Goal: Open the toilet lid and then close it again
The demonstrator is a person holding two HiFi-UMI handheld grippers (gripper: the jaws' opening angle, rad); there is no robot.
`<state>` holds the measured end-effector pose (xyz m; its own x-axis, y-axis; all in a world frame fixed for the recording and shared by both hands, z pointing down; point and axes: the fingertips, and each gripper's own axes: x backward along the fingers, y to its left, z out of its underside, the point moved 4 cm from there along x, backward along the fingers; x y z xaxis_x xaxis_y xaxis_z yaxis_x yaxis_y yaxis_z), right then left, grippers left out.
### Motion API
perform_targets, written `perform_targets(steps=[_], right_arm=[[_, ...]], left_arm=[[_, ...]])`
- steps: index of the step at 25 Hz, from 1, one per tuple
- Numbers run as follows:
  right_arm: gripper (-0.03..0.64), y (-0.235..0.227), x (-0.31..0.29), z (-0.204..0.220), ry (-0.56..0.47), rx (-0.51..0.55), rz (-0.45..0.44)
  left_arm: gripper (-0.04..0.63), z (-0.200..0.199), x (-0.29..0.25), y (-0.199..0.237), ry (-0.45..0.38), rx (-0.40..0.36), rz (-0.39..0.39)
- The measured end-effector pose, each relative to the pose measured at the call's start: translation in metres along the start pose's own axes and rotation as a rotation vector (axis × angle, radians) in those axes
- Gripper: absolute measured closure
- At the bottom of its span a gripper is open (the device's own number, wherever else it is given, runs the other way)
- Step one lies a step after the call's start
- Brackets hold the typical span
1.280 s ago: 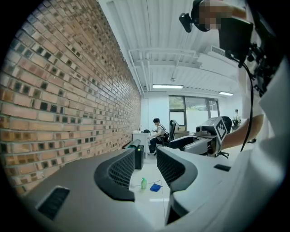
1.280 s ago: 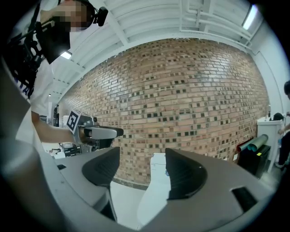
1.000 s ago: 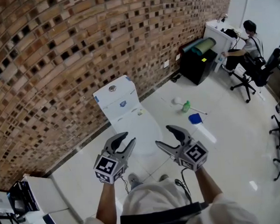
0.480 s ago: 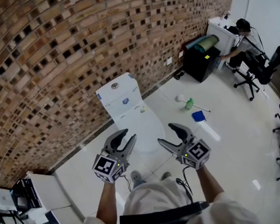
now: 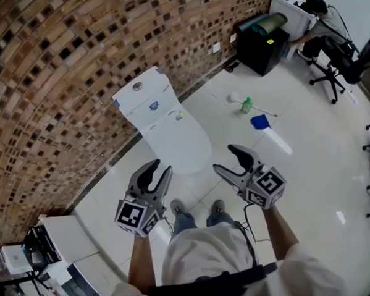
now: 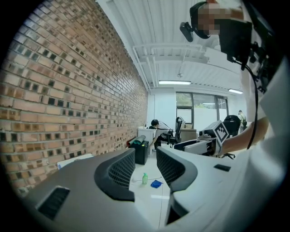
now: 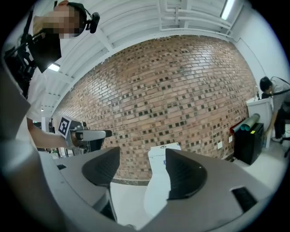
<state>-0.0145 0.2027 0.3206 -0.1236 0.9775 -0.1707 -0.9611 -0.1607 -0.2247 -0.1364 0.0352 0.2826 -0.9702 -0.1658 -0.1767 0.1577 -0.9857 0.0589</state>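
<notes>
Two jaws stand apart and empty on both the left gripper (image 5: pixel 155 172) and the right gripper (image 5: pixel 226 160), which hang on the near side of the toilet (image 5: pixel 147 106). It stands against the far brick wall (image 5: pixel 75 63), its lid (image 5: pixel 180 146) down.

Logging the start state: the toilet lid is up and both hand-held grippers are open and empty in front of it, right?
No: the head view shows the toilet lid down. The left hand-held gripper and right hand-held gripper are open and empty in front of it.
</notes>
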Motion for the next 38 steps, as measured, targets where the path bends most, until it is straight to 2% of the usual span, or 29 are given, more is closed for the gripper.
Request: perform_targets(steps=[6,11,14,18,21,24,29,32,35,38], right_arm=[[0.287,-0.012,0.021,0.036,0.008,-0.089,0.112],[0.287,-0.005,0.024,0.064,0.020,-0.184,0.236],[0.287,0.008,0.009,0.083,0.035,-0.271,0.327],[0.287,0.027,-0.035,0.110,0.049,-0.382,0.468],[0.287,0.040,-0.077,0.139,0.013,-0.478,0.548],[0.287,0.053,-0.105,0.172,-0.031,-0.570,0.636],[0.287,0.059,-0.128,0.244,-0.091,-0.718,0.753],[0.287,0.038,-0.130,0.293,-0.136,-0.804,0.791],[0.287,0.008,-0.138,0.337,-0.173,-0.863,0.808],[0.287,-0.021,-0.154,0.372,-0.209,-0.914,0.785]], left_arm=[[0.454,0.018,-0.017,-0.003,0.066,-0.009,0.088],[0.454,0.024,-0.035,0.016,0.094,-0.035,0.185],[0.454,0.030,-0.039,0.045,0.110,-0.084,0.263],[0.454,0.048,-0.036,0.106,0.101,-0.141,0.359],[0.454,0.073,-0.034,0.146,0.132,-0.205,0.435],[0.454,0.094,-0.043,0.164,0.139,-0.252,0.516],[0.454,0.137,-0.062,0.155,0.145,-0.303,0.626],[0.454,0.170,-0.076,0.138,0.177,-0.281,0.650],[0.454,0.198,-0.088,0.123,0.188,-0.261,0.660],[0.454,0.218,-0.095,0.112,0.173,-0.240,0.652]])
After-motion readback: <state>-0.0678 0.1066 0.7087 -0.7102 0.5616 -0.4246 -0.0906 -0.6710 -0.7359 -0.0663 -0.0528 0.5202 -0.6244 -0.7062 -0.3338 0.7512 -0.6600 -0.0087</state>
